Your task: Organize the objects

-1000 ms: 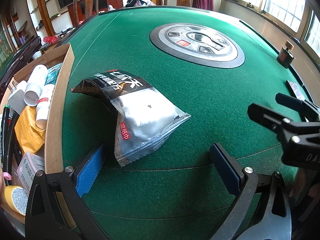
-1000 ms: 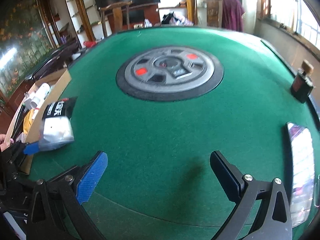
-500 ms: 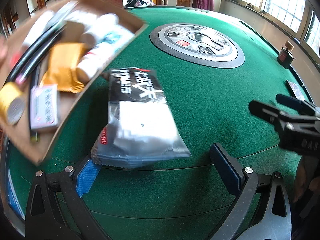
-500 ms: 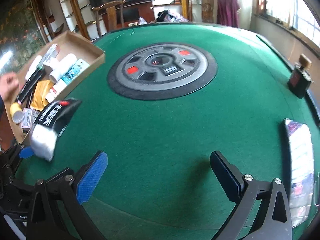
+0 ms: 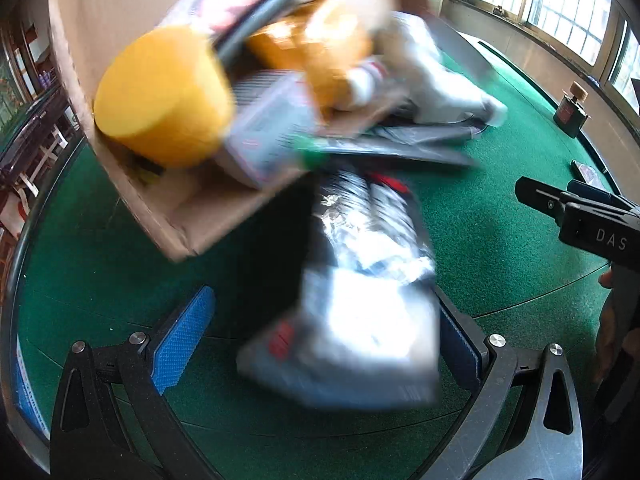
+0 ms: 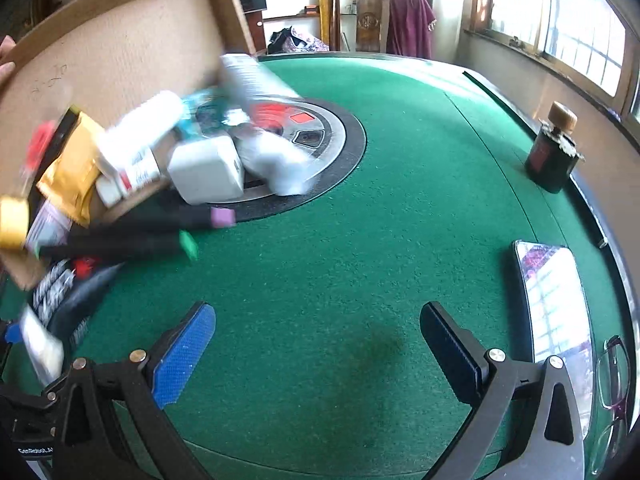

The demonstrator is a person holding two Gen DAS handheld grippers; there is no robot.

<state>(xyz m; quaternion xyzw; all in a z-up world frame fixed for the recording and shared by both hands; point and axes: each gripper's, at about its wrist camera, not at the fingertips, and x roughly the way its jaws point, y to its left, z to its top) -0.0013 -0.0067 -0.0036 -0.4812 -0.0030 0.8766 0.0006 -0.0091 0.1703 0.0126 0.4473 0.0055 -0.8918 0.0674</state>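
Observation:
A cardboard box [image 5: 192, 216] [image 6: 116, 60] is tipped up steeply over the green table, held by a bare hand [image 6: 6, 68] at its far edge. Its contents are spilling onto the felt: a yellow tape roll [image 5: 160, 96], an orange packet [image 6: 72, 168], white tubes [image 6: 140, 132], a white block [image 6: 206, 170] and black markers [image 6: 160, 220]. A silver and black wipes pack [image 5: 360, 300] lies between the fingers of my open left gripper [image 5: 324, 336]. My right gripper [image 6: 318, 340] is open and empty over bare felt; it also shows in the left wrist view [image 5: 580, 220].
A round control panel [image 6: 320, 140] sits in the table's middle. A dark bottle with a cork [image 6: 554, 152] stands at the right edge. A phone [image 6: 554, 300] and glasses [image 6: 612, 396] lie at the near right. Chairs and shelves stand beyond the table.
The box has been lifted from the table's left side and tipped over, so its contents tumble out. The wipes pack has slid nearer, between my left fingers. The right gripper has barely moved.

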